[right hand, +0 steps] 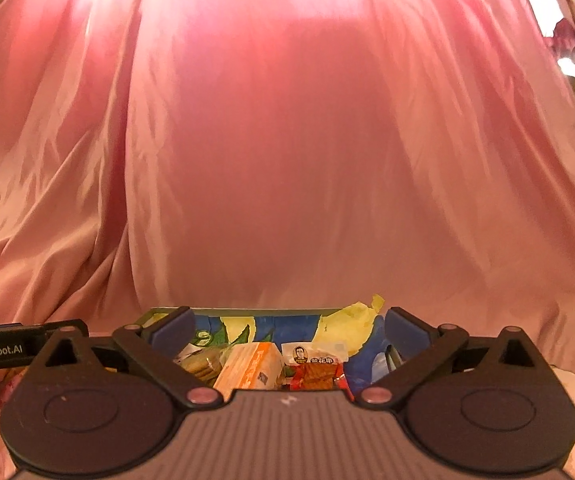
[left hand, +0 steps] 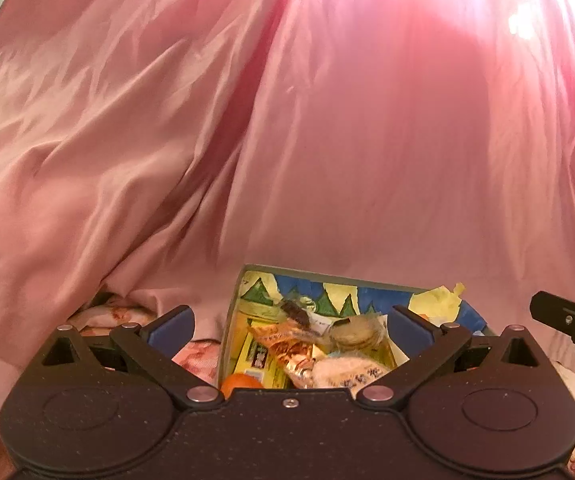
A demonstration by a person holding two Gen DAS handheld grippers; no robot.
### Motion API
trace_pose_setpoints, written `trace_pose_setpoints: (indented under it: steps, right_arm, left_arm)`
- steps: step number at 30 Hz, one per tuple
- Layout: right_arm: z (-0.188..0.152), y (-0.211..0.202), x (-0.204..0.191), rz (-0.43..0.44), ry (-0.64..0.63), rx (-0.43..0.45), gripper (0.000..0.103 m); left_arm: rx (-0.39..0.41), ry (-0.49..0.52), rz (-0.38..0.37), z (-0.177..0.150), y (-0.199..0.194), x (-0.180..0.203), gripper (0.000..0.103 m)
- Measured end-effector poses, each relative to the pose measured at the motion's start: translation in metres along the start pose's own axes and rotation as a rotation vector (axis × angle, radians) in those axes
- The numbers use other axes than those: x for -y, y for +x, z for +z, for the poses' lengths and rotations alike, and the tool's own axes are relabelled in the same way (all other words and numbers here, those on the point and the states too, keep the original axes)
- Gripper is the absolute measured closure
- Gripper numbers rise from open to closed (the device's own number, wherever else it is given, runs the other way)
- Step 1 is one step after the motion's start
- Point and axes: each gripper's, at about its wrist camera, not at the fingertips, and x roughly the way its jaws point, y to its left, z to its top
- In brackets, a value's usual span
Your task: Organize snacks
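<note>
With the left gripper [left hand: 289, 330] and right gripper [right hand: 289, 330] both jaws apart and empty, approach the colourful painted cardboard box [left hand: 327, 286] of wrapped snacks, below the pink draped cloth [left hand: 287, 120], slowly and squarely.

Left hand-held gripper [left hand: 287, 320] spread wide, snack box [left hand: 463, 312] beyond, pink drape [left hand: 247, 120]

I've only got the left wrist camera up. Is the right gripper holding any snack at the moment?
Observer: No. The right gripper is open, with nothing between its pads.
Operator: What's in front of it?
Observer: An orange carton, lying in the painted box.
Operator: Anything to the right of that carton?
Observer: A red packet with a white label at its top, right beside the carton.
</note>
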Motion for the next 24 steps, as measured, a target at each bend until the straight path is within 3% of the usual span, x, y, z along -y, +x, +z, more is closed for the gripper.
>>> trace_pose_setpoints:
  steps: [24]
  right_arm:
    - [-0.047, -0.088, -0.026, -0.001, -0.096, 0.022, 0.000]
  left_arm:
    - [0.043, 0.055, -0.025, -0.061, -0.085, -0.018, 0.001]
